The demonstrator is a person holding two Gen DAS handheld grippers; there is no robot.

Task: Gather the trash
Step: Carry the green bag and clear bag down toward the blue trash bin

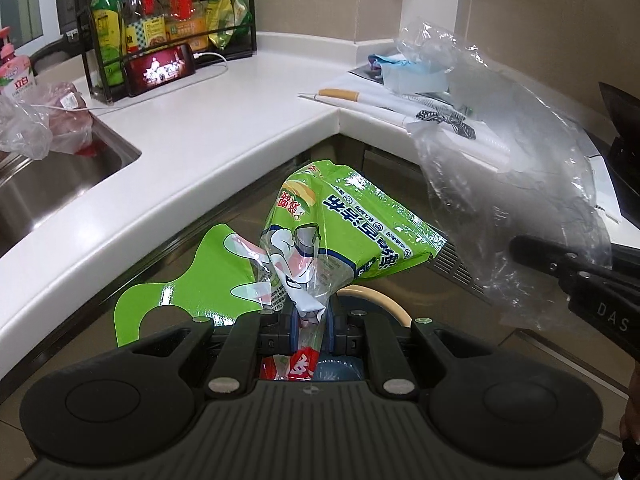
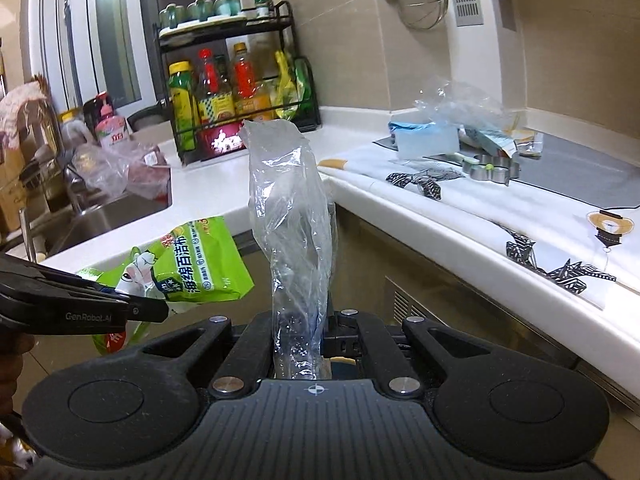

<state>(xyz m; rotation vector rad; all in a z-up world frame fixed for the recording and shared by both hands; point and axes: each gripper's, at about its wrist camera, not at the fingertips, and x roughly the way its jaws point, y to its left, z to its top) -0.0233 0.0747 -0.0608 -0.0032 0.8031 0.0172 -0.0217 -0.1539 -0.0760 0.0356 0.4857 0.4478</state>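
Green printed plastic sponge-cloth wrapper (image 1: 320, 232) pinched in left tongs (image 1: 311, 320); crumpled clear plastic bag (image 2: 292, 232) pinched in right tongs (image 2: 310, 336).
Both stand upright off the white table (image 1: 224, 120), a bin rim directly beneath the left tongs, nearer.

Both devices are matte black plastic. The left claw (image 1: 311, 322) has blue inner pads, silver round screws on its forked link arms and a ribbed base with two round discs. The right claw (image 2: 308, 332) looks the same; its side carries white letters, perhaps "GenRobot.AI".
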